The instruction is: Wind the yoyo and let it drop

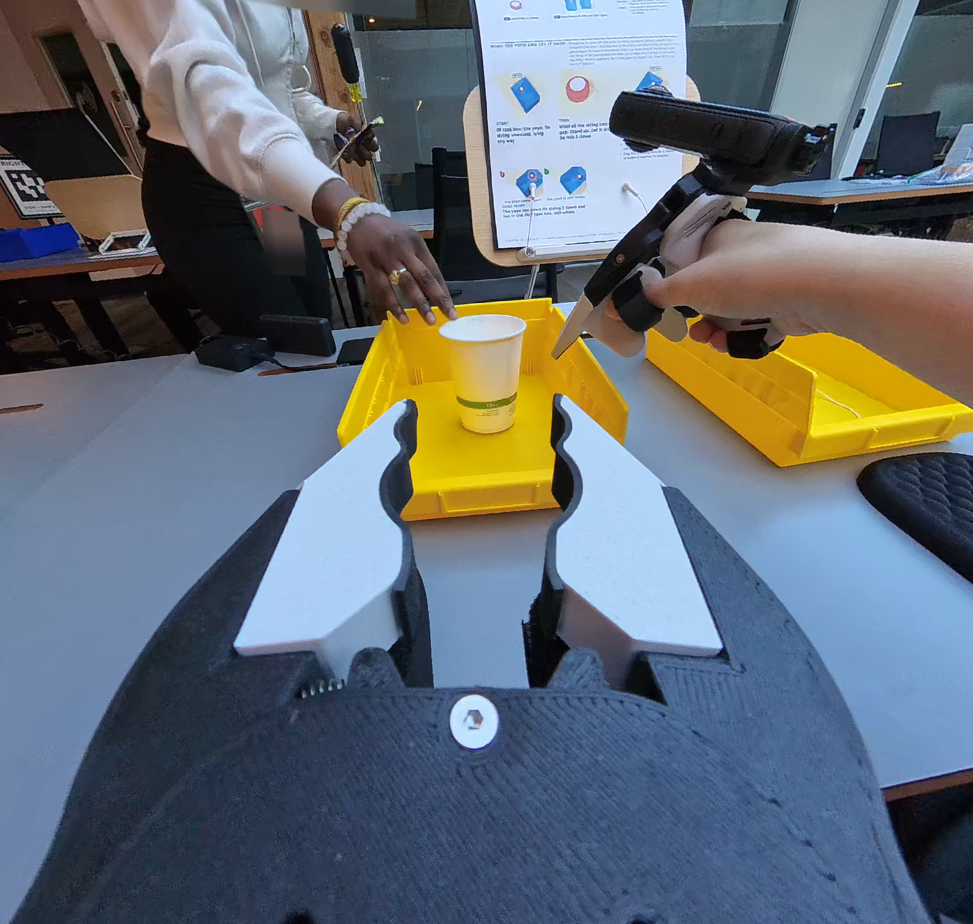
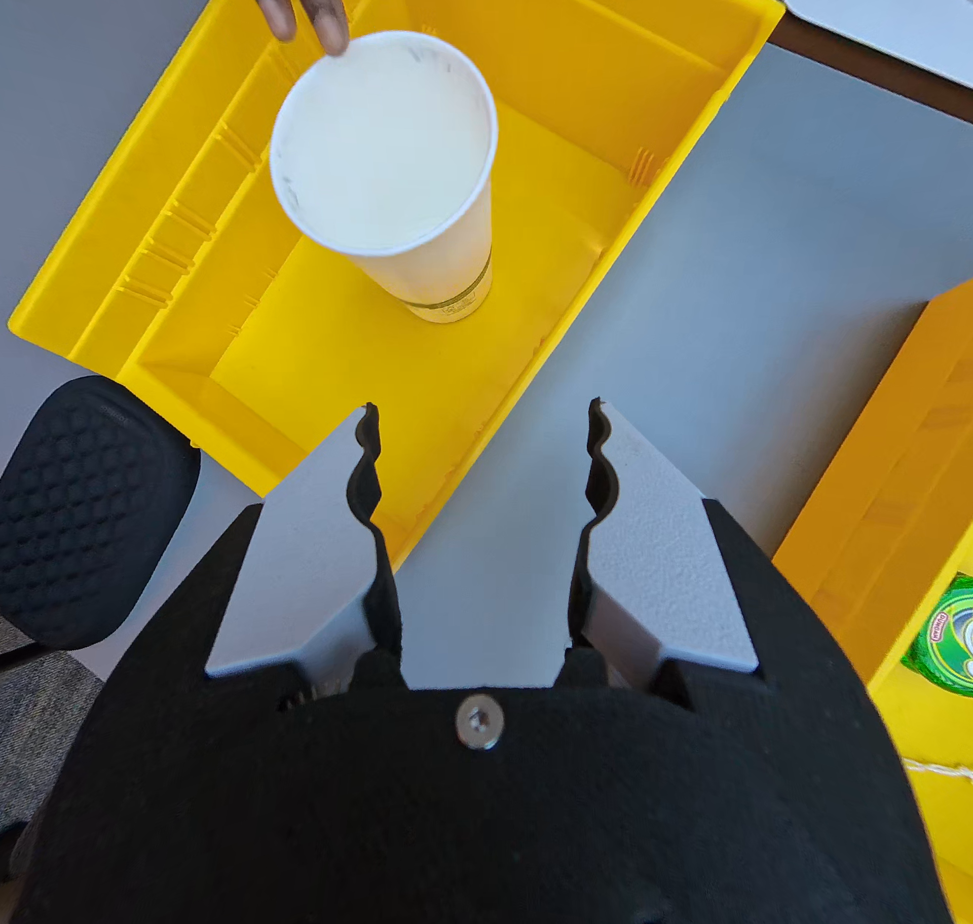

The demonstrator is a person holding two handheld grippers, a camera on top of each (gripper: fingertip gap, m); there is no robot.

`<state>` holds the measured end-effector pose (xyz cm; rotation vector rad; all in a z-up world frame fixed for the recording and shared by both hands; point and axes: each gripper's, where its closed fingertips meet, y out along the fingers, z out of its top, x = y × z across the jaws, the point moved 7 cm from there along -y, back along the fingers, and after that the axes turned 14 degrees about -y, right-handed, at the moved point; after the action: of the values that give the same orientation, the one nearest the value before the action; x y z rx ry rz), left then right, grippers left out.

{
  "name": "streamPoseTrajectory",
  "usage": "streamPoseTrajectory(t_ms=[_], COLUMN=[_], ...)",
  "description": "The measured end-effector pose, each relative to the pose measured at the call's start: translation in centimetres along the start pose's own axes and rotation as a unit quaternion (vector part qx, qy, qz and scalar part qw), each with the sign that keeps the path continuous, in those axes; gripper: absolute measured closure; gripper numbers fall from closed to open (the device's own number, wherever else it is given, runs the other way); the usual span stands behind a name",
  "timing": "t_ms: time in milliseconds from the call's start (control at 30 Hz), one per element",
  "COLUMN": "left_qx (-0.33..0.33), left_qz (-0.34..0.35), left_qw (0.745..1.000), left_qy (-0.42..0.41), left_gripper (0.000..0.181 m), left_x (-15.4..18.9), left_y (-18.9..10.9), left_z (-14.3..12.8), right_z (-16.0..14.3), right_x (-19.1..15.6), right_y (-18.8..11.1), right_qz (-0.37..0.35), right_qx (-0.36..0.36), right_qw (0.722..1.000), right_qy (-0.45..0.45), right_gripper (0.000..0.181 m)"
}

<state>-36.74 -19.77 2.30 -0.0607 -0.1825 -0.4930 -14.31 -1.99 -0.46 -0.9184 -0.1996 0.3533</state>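
Grey tabletop (image 1: pixel 184 477) stretched beneath both tools. Ahead of the left gripper (image 1: pixel 480 414), whose fingers stood spread and empty, sat a yellow bin (image 1: pixel 474 493), with a white paper cup (image 1: pixel 487 372) upright inside. Another person's hand (image 1: pixel 400 267) hovered just beyond the cup's rim. Right of the right gripper (image 2: pixel 482 409), likewise spread and holding nothing, lay a second yellow bin (image 2: pixel 869 477) containing the green yoyo (image 2: pixel 947 635), its pale string (image 2: pixel 942 769) nearer the edge.
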Motion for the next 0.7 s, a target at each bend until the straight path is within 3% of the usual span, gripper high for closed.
streamPoseTrajectory(t_ms=[333,567,700], left_qx=[-0.009,-0.082,-0.096], left_qz=[0.004,0.05,0.056], left_qw=[1.0,0.994,0.993], left_qy=[0.004,0.044,0.044], left_gripper=[0.131,0.124,0.123], left_x=[-0.3,-3.8,-4.4], left_y=[0.7,5.7,6.7], left_z=[-0.2,0.3,0.8], right_z=[-0.1,-0.2,-0.2], right_x=[-0.2,1.0,1.3], right_y=[-0.3,-2.4,-2.0], right_qz=[0.013,0.014,0.025], right_qx=[0.008,0.039,0.029], right_qw=[1.0,0.999,0.999], right_qy=[-0.005,-0.009,0.001], right_gripper=[0.102,0.102,0.102])
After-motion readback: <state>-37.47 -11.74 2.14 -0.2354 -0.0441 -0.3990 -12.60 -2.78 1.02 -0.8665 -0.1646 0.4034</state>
